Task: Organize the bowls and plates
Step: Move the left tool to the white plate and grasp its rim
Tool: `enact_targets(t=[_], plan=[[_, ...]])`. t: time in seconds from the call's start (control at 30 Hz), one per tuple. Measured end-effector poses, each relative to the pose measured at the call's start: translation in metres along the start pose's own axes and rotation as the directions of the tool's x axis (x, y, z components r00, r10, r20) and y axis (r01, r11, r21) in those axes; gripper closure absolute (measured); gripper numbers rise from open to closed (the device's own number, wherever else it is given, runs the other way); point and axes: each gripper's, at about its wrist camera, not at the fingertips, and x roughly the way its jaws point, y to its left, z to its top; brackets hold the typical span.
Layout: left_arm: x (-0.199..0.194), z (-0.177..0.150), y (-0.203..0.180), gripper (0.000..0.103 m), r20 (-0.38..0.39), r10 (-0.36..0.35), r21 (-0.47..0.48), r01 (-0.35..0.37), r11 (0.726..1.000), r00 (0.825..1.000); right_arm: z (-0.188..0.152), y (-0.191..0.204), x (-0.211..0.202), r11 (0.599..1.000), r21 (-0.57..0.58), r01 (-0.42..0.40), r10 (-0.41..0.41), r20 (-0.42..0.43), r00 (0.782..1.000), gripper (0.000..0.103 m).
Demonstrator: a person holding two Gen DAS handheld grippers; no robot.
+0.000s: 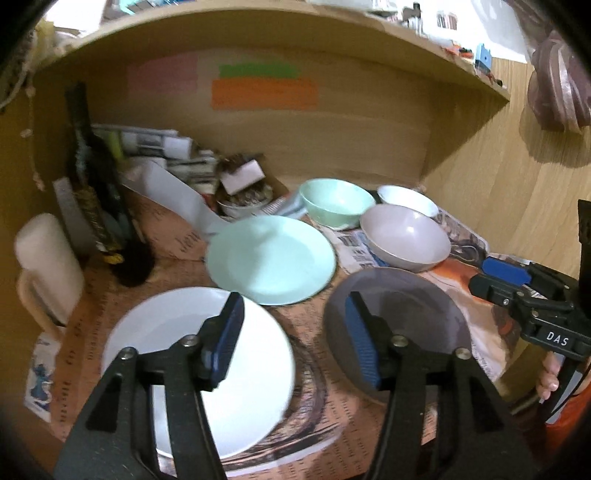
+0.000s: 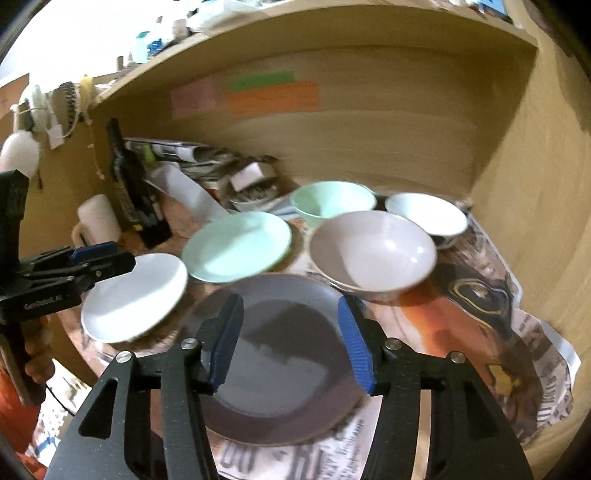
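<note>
Three plates lie on the newspaper-covered desk: a white plate, a mint plate and a grey plate. Behind them stand a mint bowl, a pinkish-grey bowl and a white bowl. My left gripper is open and empty, hovering between the white and grey plates. My right gripper is open and empty above the grey plate. Each gripper shows at the edge of the other's view.
A white mug, a dark bottle, papers and a cluttered small bowl crowd the back left. A wooden shelf hangs overhead, and a wooden side wall closes the right.
</note>
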Motion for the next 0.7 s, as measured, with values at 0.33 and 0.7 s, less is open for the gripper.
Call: enact_targets(t=[0.33, 0.7], plan=[[-0.033, -0.014, 0.049, 0.010, 0.057, 0.095, -0.051, -0.092, 0.994, 0.994, 0.007, 0.048, 0.021, 0.993, -0.045, -0.107, 0.108, 0.016, 0.994, 0.046], [-0.031, -0.039, 0.115, 0.010, 0.029, 0.205, -0.091, -0.202, 0.975, 0.978, 0.005, 0.093, 0.072, 0.982, -0.058, -0.179, 0.175, -0.072, 0.982, 0.043]])
